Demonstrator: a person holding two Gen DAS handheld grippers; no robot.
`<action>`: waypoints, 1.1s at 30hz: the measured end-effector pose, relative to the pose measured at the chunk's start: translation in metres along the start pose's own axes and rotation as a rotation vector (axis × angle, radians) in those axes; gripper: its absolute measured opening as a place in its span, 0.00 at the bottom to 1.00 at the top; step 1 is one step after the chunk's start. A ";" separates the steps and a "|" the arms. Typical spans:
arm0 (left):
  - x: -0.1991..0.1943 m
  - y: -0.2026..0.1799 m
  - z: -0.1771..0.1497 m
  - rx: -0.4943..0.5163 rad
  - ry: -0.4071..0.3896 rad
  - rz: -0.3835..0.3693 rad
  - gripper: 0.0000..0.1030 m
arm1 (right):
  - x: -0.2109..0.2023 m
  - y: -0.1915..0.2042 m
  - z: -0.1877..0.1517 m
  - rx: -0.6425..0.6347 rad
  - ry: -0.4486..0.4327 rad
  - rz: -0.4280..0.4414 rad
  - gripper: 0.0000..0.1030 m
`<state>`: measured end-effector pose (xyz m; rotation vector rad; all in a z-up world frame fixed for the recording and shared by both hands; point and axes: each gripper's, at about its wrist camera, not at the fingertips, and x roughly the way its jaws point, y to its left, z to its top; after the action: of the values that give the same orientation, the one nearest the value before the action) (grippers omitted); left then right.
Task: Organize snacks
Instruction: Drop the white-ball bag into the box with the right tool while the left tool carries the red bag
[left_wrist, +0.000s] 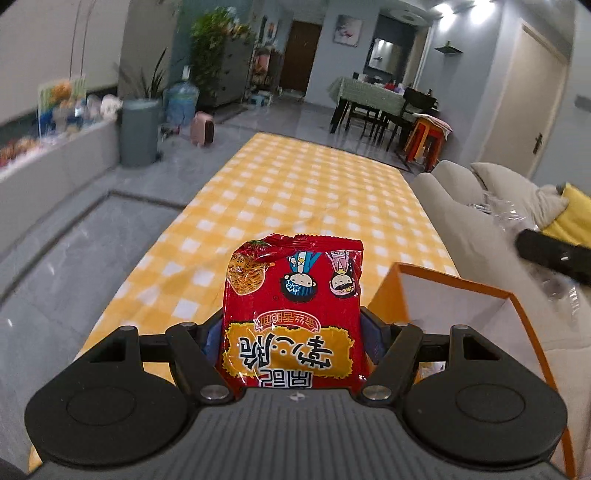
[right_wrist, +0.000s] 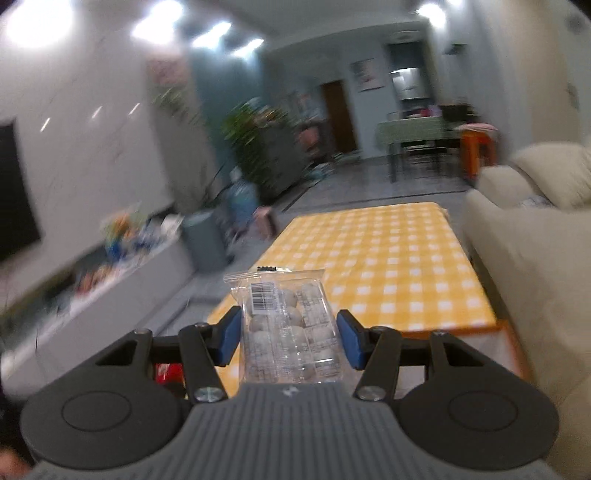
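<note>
Landmark: we take the yellow checked table (left_wrist: 295, 192) as reference; its cloth is bare over most of the top in both views

Left gripper (left_wrist: 291, 332): we see it clamped on a red noodle snack packet (left_wrist: 291, 310), blue pads pressed to the packet's two side edges, jaws standing wide because the packet is wide

Red noodle snack packet: held above the near end of the table, clear of the cloth; print reads upside down to the camera, cartoon figures and noodle picture at the far end

Orange box (left_wrist: 454, 295): open-topped, white inside, just beside the table's near right corner in the left wrist view; the packet is to its left and not inside it

Right gripper (right_wrist: 290, 334): we see its blue pads on either side of a clear packet of pale round sweets (right_wrist: 288, 325); left pad looks to touch the wrapper, a thin gap shows at the right pad, and the packet stands up unsupported otherwise, so we log it as gripped

Clear packet: held off the near left corner of the table, barcode label facing the camera, top seam upward

Sofa (left_wrist: 461, 221): beige, along the table's right side

Image quality: right wrist view blurred in the background, packets sharp
</note>
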<state>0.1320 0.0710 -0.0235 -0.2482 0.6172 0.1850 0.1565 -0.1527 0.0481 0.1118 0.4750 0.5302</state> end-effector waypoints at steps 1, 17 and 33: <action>0.000 -0.007 -0.001 0.007 -0.011 0.001 0.79 | -0.005 -0.008 0.005 -0.039 0.010 0.008 0.52; 0.022 -0.043 -0.006 0.028 0.058 -0.139 0.79 | 0.052 -0.083 -0.002 -0.573 0.512 0.083 0.53; 0.047 -0.034 -0.017 0.024 0.131 -0.150 0.79 | 0.140 -0.078 -0.040 -0.970 0.756 0.196 0.57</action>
<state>0.1686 0.0382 -0.0583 -0.2843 0.7272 0.0167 0.2796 -0.1492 -0.0620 -1.0133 0.8921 0.9471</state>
